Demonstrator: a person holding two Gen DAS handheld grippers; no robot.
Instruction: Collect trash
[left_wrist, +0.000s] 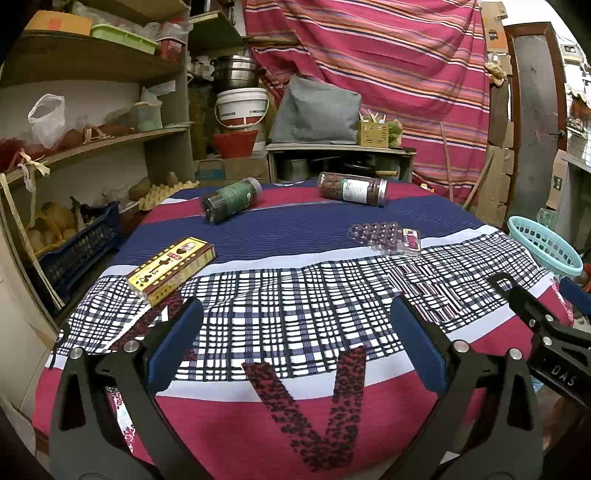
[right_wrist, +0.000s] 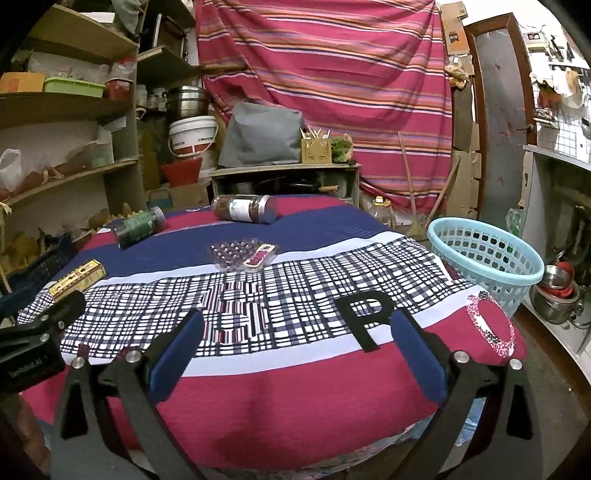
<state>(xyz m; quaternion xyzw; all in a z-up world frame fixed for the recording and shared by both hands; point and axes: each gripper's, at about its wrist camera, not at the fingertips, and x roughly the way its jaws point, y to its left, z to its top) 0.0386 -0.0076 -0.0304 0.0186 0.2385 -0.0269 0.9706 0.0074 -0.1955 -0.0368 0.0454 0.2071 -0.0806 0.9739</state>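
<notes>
- On the cloth-covered table (right_wrist: 295, 387) lie four pieces of trash, all untouched: a yellow box (left_wrist: 171, 270) at the near left, a green-labelled jar (left_wrist: 231, 199) and a white-labelled jar (left_wrist: 352, 189) on their sides at the far edge, and a clear blister tray (left_wrist: 384, 238) towards the right.
- The left gripper (left_wrist: 295, 347) hovers over the near checked band with its jaws spread wide and nothing between them; the right gripper (right_wrist: 295, 350) does the same beside it, equally empty.
- The pale blue basket (right_wrist: 487, 254) stands just off the table's right side, probably the place for the trash.
- The box looks light and stiff; pinching it across its narrow width, near the middle, should hold it level.
- The jars are round and smooth, likely to roll or slip; a grip across the body, over the paper label rather than the lid, seems safest. Their dark contents suggest some weight.
- The blister tray seems thin, light and easily crushed; a gentle hold on its flat edge by the pink card (right_wrist: 260, 256) would suit it.
</notes>
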